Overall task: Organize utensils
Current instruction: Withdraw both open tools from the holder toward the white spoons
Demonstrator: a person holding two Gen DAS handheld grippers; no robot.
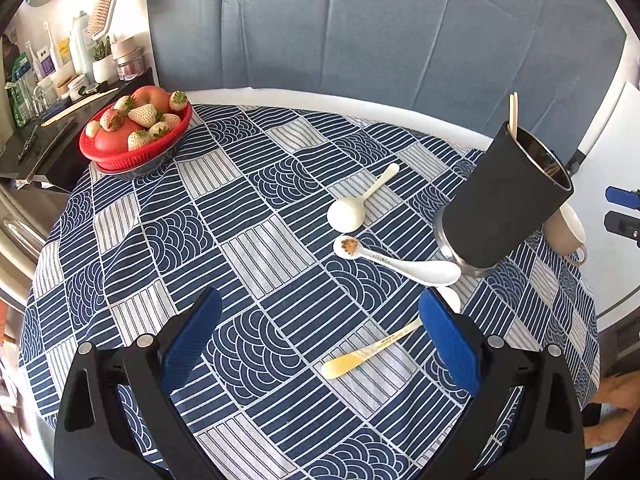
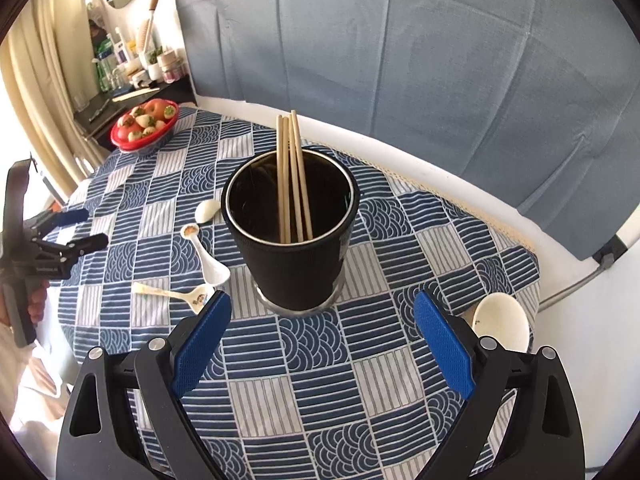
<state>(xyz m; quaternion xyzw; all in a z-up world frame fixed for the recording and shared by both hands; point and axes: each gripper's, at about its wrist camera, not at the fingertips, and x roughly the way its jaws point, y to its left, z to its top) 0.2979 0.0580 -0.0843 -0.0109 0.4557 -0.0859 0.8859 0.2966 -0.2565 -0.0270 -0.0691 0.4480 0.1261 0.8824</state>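
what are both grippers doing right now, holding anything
left gripper: open, holding nothing, over the cloth near the spoons
right gripper: open, holding nothing, in front of the cup

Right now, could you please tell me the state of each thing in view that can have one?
Left gripper: open, holding nothing.
Right gripper: open, holding nothing.
Black holder: upright, chopsticks standing inside.
White spoon: on the cloth, bowl facing down.
Patterned spoon: lying flat on the cloth.
Yellowish spoon: lying flat, partly behind the left gripper's finger.
Cup: tipped on its side.
Red basket: upright, full of fruit.
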